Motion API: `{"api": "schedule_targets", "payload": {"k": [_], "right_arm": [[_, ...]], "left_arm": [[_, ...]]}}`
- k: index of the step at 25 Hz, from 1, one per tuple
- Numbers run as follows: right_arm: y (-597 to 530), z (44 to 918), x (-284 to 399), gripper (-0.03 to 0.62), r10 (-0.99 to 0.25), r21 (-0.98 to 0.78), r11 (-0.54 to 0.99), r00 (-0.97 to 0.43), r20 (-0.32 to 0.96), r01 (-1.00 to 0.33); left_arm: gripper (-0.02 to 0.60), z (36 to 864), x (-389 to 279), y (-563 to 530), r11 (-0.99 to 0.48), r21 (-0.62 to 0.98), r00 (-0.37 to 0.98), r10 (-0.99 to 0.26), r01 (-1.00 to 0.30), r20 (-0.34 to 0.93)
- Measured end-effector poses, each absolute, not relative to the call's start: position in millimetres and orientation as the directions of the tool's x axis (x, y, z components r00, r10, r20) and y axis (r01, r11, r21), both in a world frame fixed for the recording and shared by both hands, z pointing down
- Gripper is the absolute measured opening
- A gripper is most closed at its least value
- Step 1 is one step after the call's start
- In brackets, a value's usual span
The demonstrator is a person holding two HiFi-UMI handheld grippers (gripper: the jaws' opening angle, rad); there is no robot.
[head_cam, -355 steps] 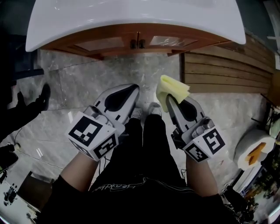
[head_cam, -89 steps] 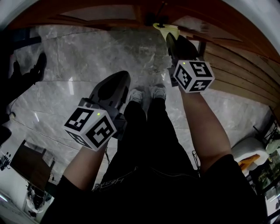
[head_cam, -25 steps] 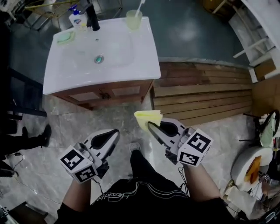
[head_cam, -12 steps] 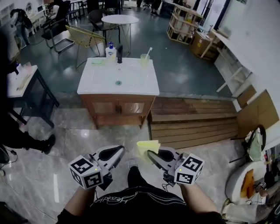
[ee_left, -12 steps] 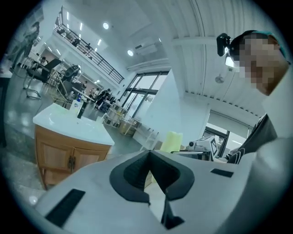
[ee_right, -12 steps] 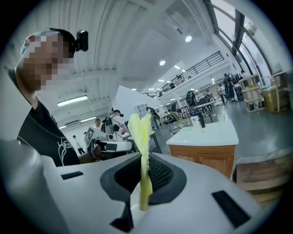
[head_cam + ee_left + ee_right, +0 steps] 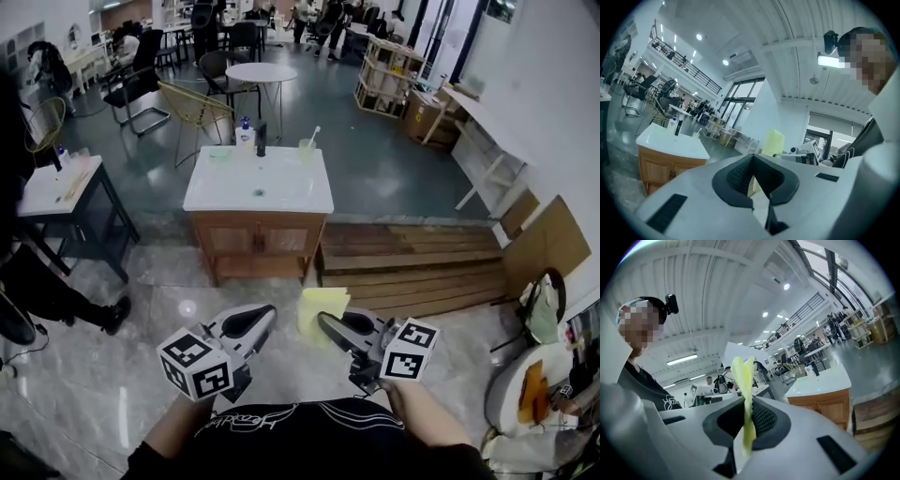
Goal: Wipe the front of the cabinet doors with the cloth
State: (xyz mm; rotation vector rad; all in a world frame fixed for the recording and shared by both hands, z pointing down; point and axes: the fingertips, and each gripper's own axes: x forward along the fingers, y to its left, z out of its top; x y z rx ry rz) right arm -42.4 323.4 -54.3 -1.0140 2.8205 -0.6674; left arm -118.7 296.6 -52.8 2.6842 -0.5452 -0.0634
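The wooden cabinet (image 7: 258,239) with two front doors stands under a white sink top (image 7: 260,180), well ahead of both grippers. My right gripper (image 7: 325,322) is shut on a folded yellow cloth (image 7: 322,305), which sticks up from its jaws. The right gripper view shows the cloth (image 7: 745,380) pinched between the pads, with the cabinet (image 7: 825,404) far off to the right. My left gripper (image 7: 260,319) is shut on nothing, level with the right one. The left gripper view shows the cabinet (image 7: 661,166) at the left and the cloth (image 7: 773,143) beyond the jaws.
On the sink top stand a soap bottle (image 7: 246,131), a black faucet (image 7: 262,139) and a cup with a toothbrush (image 7: 307,145). A wooden step platform (image 7: 412,267) adjoins the cabinet on the right. A dark table (image 7: 66,187) and a person's leg (image 7: 56,291) are at the left.
The right gripper with the cloth has come away from the cabinet door. The view has pulled back and up, so the cabinet is now far from both grippers.
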Motion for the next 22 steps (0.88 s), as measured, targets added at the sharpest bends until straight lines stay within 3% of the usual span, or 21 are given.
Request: {"api": "schedule_targets", "payload": {"k": [22], "right_arm": [[422.2, -80.7, 23.3, 0.040, -0.605, -0.323, 0.757, -0.796, -0.015, -0.569]], "left_arm": [[0.006, -92.8, -44.5, 401.9, -0.822, 0.281, 0.863, -0.503, -0.495, 0.049]]}}
